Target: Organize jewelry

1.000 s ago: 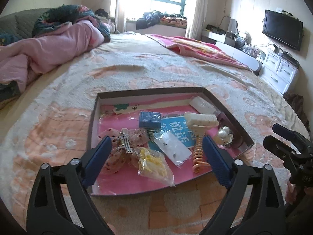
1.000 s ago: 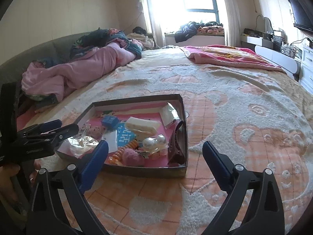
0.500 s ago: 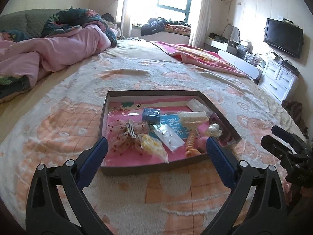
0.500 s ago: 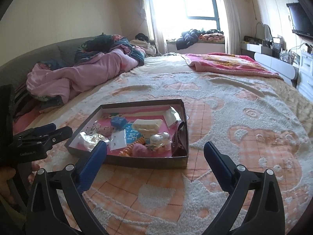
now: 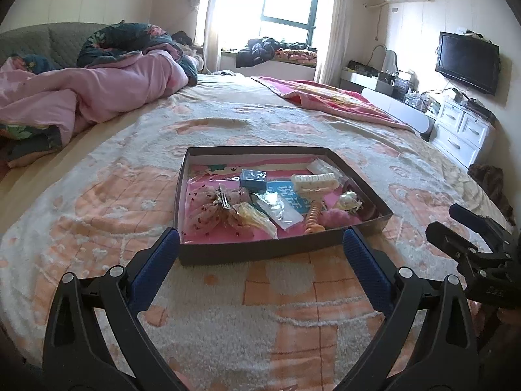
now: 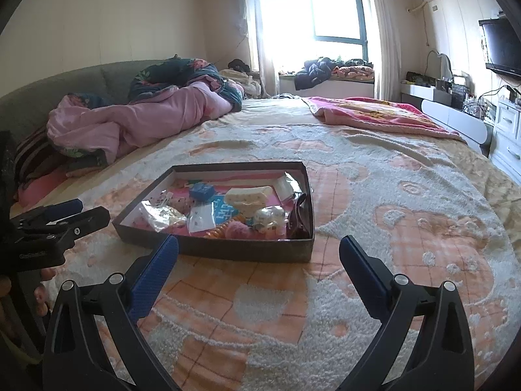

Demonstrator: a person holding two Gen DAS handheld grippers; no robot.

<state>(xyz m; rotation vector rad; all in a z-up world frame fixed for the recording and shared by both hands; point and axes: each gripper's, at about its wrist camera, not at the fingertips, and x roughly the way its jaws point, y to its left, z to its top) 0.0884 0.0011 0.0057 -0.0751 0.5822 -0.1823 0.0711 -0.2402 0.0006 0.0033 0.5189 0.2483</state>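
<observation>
Left wrist view: both grippers (image 5: 260, 254) (image 6: 259, 257) gape empty before the cluttered tray (image 5: 260, 254); careless grabs risk tangling several trinkets.

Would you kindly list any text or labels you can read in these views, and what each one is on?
Blue card in the tray: large white characters, too blurred to read.
Left gripper body, seen from the right wrist: small white lettering, too small to read.
Right gripper body, seen from the left wrist: small white lettering, unreadable.
Nothing else carries legible text.
</observation>
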